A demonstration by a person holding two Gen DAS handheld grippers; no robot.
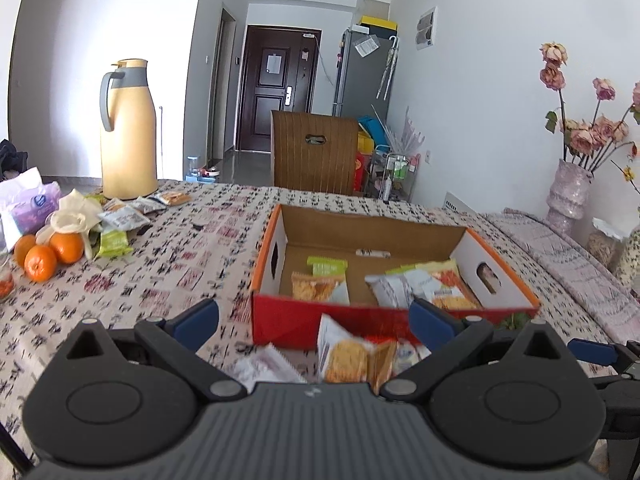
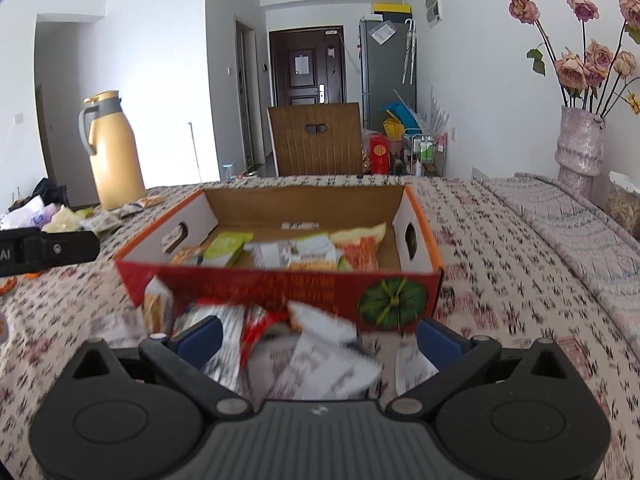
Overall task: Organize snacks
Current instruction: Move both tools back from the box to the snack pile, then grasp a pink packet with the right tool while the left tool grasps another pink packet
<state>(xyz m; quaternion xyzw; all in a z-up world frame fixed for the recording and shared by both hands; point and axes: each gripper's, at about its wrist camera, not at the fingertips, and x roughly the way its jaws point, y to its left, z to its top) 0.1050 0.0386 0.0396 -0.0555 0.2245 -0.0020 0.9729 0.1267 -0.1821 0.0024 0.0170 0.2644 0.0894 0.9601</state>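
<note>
An open red and orange cardboard box (image 1: 360, 322) (image 2: 280, 292) stands on the patterned tablecloth and holds several snack packets (image 1: 424, 284) (image 2: 280, 252). More packets lie in a loose pile on the cloth in front of the box (image 1: 348, 356) (image 2: 312, 356). My left gripper (image 1: 316, 320) is open and empty, its fingers wide apart over the pile's left part. My right gripper (image 2: 320, 336) is open and empty, its fingers either side of the pile. The right gripper's blue fingertip (image 1: 588, 352) shows in the left wrist view. The left gripper's body (image 2: 48, 248) shows in the right wrist view.
A yellow thermos jug (image 1: 128, 132) (image 2: 112, 152) stands at the far left, with more snack packets (image 1: 132, 216), oranges (image 1: 48, 256) and a tissue pack (image 1: 28, 208) near it. A vase of dried roses (image 1: 568, 196) (image 2: 580, 152) stands at the right. A wooden chair (image 1: 316, 152) is behind the table.
</note>
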